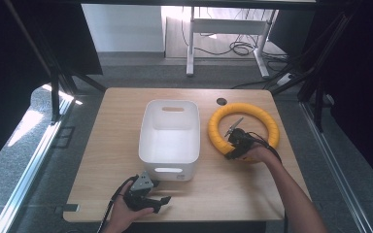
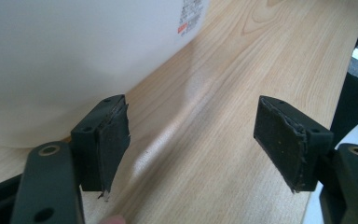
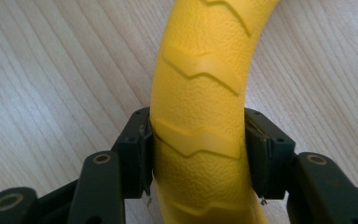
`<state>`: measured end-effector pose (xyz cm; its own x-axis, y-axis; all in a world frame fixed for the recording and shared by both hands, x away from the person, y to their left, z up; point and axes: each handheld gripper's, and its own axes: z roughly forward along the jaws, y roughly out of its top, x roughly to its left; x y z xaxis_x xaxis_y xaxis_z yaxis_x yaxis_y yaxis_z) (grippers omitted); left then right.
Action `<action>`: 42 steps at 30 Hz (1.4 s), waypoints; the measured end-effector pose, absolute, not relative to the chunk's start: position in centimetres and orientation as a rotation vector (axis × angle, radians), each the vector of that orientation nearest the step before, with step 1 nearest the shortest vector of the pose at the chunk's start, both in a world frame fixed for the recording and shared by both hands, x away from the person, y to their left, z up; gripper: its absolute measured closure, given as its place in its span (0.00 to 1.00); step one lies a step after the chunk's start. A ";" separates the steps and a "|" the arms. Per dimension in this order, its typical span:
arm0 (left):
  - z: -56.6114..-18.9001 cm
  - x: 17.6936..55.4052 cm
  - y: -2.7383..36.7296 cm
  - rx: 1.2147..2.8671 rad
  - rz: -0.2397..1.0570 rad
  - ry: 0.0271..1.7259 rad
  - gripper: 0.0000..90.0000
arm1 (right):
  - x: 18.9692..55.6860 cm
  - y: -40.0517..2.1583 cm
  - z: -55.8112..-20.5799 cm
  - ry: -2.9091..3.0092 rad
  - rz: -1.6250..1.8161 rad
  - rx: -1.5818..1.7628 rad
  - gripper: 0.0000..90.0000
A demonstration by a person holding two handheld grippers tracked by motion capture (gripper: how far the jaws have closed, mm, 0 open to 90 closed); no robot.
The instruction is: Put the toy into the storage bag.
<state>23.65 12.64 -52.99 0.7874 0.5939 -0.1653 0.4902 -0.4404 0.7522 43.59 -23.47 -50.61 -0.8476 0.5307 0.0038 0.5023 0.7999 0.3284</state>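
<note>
Lying flat on the table point(image 1: 116, 145) right of the white bin point(image 1: 169, 138), the yellow ring point(image 1: 267, 124) seems bound for the bin, which looks empty; lifting and placing remain. The right gripper point(image 3: 198, 154) pinches the ring's near side, pads pressed against it. The left gripper point(image 2: 193, 140) rests spread wide, empty, just beside the bin's near wall.

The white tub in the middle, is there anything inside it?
The white tub looks empty from above: bare white floor and walls. Its near wall hides a strip of the floor at the front.
</note>
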 end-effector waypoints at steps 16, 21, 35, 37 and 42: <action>-53.1 23.7 12.6 2.129 0.152 0.805 0.29 | 44.1 -23.9 -48.1 2.872 0.755 0.908 0.57; -53.1 23.7 12.6 2.132 0.152 0.803 0.29 | 44.2 -25.1 -46.0 2.823 1.006 0.960 0.57; -53.1 23.7 12.5 2.132 0.151 0.804 0.29 | 44.0 -28.1 -42.3 2.653 1.469 1.019 0.57; -53.1 23.7 12.6 2.131 0.152 0.805 0.29 | 43.8 -28.4 -42.1 2.633 1.491 1.020 0.57; -53.2 23.7 12.5 2.132 0.149 0.806 0.29 | 43.3 -29.0 -41.1 2.591 1.569 1.001 0.57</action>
<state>23.74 12.50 -53.17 0.7867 0.5945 -0.1662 0.4957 -0.4481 0.7439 43.28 -28.97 -41.14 -0.8021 0.4857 0.3474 0.5330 0.3199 0.7833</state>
